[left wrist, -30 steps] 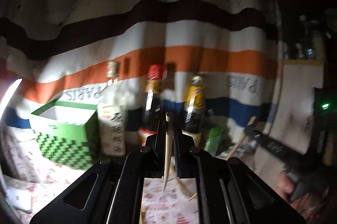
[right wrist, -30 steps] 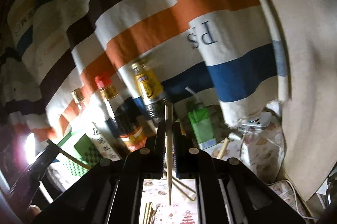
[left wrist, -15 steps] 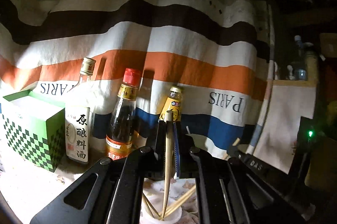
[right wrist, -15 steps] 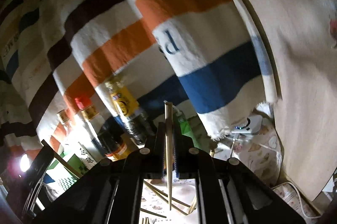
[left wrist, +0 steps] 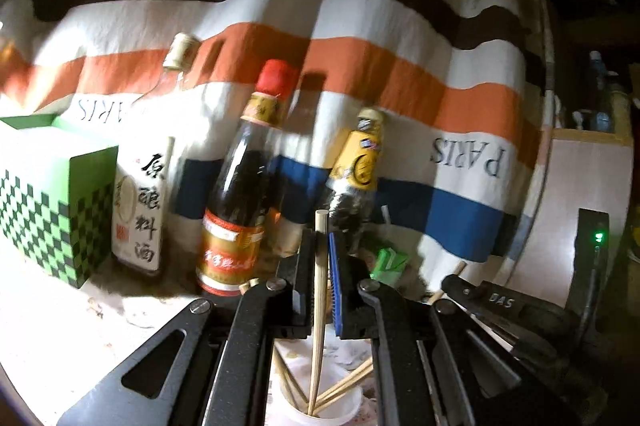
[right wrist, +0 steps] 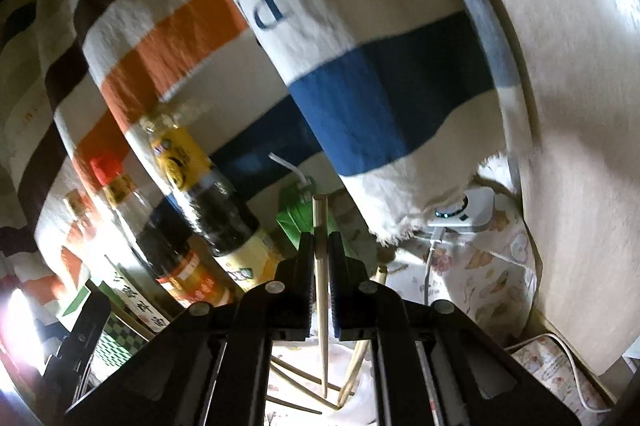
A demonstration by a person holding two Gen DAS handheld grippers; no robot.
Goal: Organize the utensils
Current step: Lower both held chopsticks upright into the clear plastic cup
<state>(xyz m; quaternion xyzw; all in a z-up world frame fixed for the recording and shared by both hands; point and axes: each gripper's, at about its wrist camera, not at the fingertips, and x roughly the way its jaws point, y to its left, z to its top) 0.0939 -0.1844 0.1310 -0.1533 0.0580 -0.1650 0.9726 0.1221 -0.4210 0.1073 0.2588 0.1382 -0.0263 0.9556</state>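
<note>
Both grippers have sunk: the left gripper (left wrist: 321,286), clamping a chopstick (left wrist: 319,306), now dips it into the white cup (left wrist: 344,414) below, while the right gripper (right wrist: 321,258) lowers its own chopstick (right wrist: 321,306).

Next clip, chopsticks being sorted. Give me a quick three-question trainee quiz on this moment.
1. True or false: the left gripper is shut on a chopstick.
2. Where does that chopstick's lower tip sit? A) inside the white cup B) on the green checkered box C) against the red-capped bottle
3. What does the right gripper hold?

Key: 1 true. 2 A. 3 A single chopstick, upright between shut jaws.
</note>
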